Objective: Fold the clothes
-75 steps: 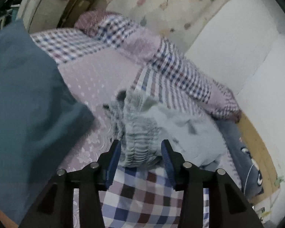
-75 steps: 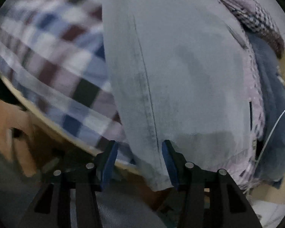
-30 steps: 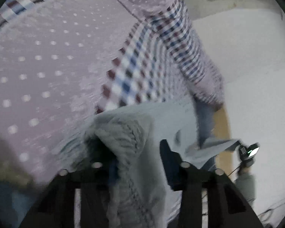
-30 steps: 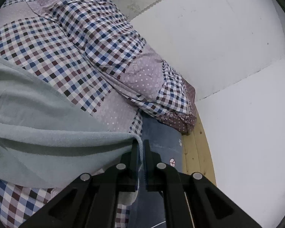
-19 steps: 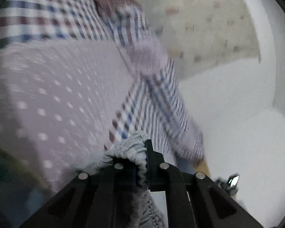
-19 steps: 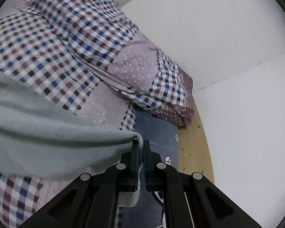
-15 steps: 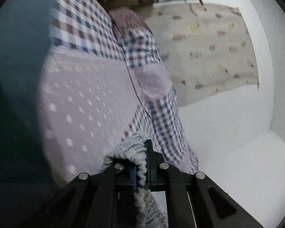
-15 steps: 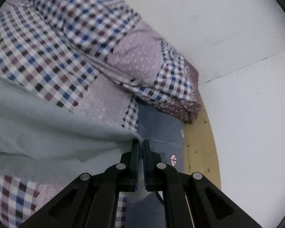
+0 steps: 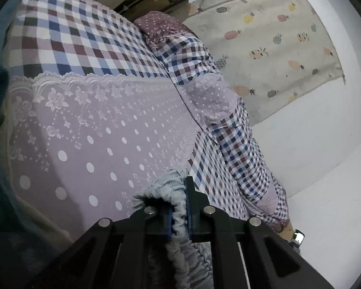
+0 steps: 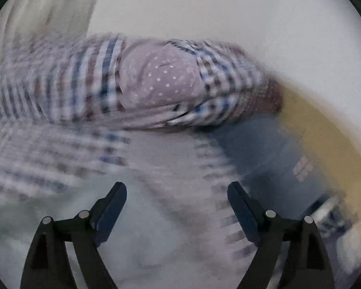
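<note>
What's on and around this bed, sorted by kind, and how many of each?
Garments: 1, the pale blue ribbed garment clamped in the left gripper.
Rolled checked quilts: 1.
Dotted bedsheets: 1.
Pineapple-print wall cloths: 1.
Total: 4.

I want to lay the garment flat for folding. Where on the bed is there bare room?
The lilac dotted bedspread panel is free, bordered by the checked panel behind and the rolled checked quilt beside the wall. The left gripper grips the grey ribbed waistband at its near edge. The quilt side is crowded.

Dim, soft light; left view sharp, right view motion-blurred; fisheye edges.
</note>
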Demonstrator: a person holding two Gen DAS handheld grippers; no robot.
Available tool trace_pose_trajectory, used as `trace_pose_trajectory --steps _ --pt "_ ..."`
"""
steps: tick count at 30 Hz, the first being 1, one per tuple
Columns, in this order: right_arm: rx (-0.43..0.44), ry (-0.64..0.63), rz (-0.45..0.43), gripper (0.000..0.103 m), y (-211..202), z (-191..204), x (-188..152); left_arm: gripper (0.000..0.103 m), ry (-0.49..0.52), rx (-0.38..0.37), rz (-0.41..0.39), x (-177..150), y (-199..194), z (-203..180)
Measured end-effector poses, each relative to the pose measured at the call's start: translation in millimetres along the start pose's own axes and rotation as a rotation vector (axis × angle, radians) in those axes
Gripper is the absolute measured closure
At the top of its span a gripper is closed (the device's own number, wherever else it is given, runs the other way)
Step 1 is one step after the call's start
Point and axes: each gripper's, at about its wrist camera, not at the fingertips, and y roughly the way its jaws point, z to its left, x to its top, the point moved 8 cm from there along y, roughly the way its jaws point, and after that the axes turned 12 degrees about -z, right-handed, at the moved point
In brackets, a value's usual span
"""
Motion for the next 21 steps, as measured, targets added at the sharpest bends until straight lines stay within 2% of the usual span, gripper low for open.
trace_pose_trajectory --steps 3,6,8,9,13,15,16,18,21 --pt "0.116 0.326 0.157 0.015 16 -28 -59 0.089 0.031 0.004 0.001 -1 -3 -5" --pt "0.134 0.505 0.221 0.021 34 -48 -97 0.087 0.057 0.001 0.003 -2 -2 -9" --pt "0.147 0.575 0.224 0.038 39 -53 -107 0.087 0.048 -0.003 0.003 -2 -1 -9" --pt "0.154 0.609 0.224 0.041 42 -55 -112 0.087 0.042 -0.006 0.004 -1 1 -9" --pt "0.16 0.606 0.255 0.052 62 -50 -119 0.087 0.05 0.0 0.004 -2 2 -8" --pt "0.129 0.551 0.274 0.074 69 -47 -125 0.087 0.047 0.004 0.004 -2 3 -6" --pt "0.119 0.529 0.272 0.095 68 -47 -124 0.087 0.042 0.004 0.004 -2 2 -4" --pt "0.109 0.515 0.25 0.097 60 -51 -118 0.087 0.027 0.004 0.004 -1 3 -3" --pt "0.123 0.572 0.174 0.098 22 -66 -87 0.088 0.009 -0.002 0.005 1 4 -2"
